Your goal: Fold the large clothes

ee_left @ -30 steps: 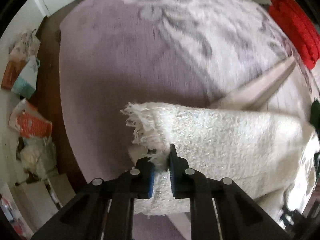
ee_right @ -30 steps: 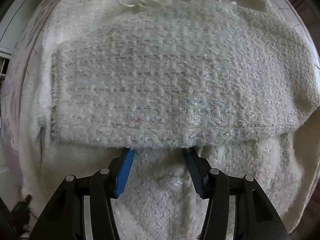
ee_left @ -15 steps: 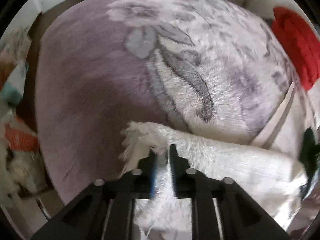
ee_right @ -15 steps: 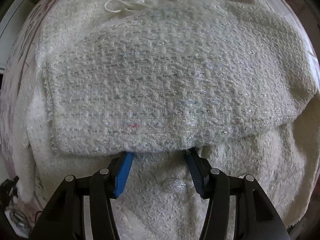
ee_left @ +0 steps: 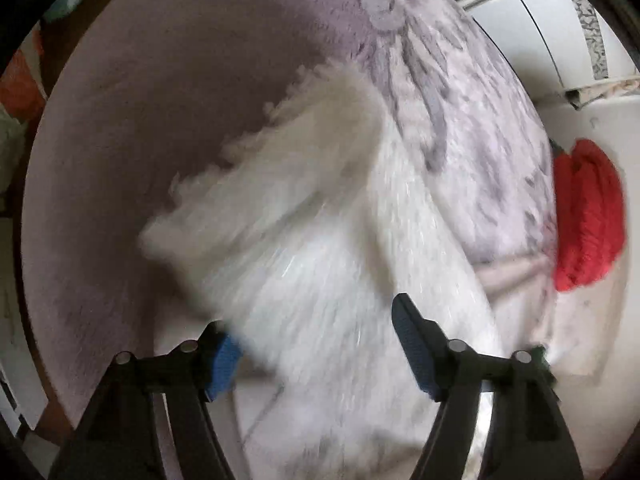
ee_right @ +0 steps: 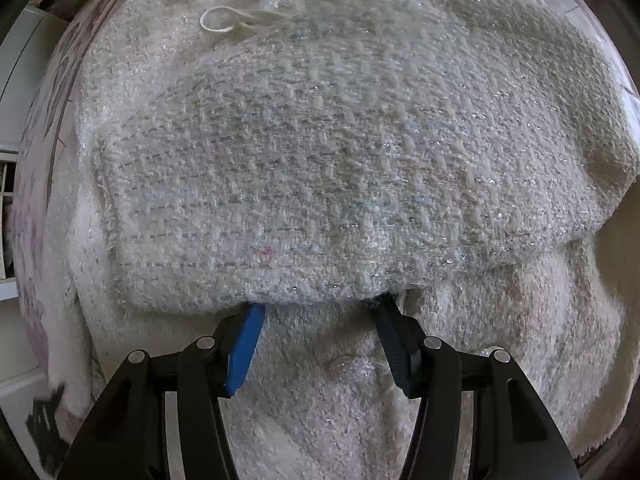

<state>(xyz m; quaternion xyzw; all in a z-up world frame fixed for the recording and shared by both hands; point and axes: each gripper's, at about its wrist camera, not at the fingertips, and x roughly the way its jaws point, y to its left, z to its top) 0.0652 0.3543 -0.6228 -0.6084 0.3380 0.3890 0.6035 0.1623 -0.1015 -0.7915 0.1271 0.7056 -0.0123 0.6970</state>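
A white, glittery tweed garment (ee_left: 312,220) with a fringed edge lies on a purple flowered blanket (ee_left: 160,80). In the left wrist view it is blurred. My left gripper (ee_left: 310,316) hangs just over it, its jaws opening, with cloth between them but no pad pressing on it. In the right wrist view the garment (ee_right: 340,152) fills the frame, one panel folded over the layer below. My right gripper (ee_right: 320,306) points straight down, open, its fingertips at the lower edge of that folded panel.
A red knitted piece (ee_left: 588,216) lies at the blanket's right side. White furniture (ee_left: 540,32) stands beyond the far right corner. A white cord loop (ee_right: 224,22) lies near the garment's top. The blanket's edge (ee_right: 44,92) shows on the left.
My left gripper has let go of the fringed corner and spread wide. It has sunk and rolled, and the cloth has dropped onto the garment. The right gripper has hardly moved.
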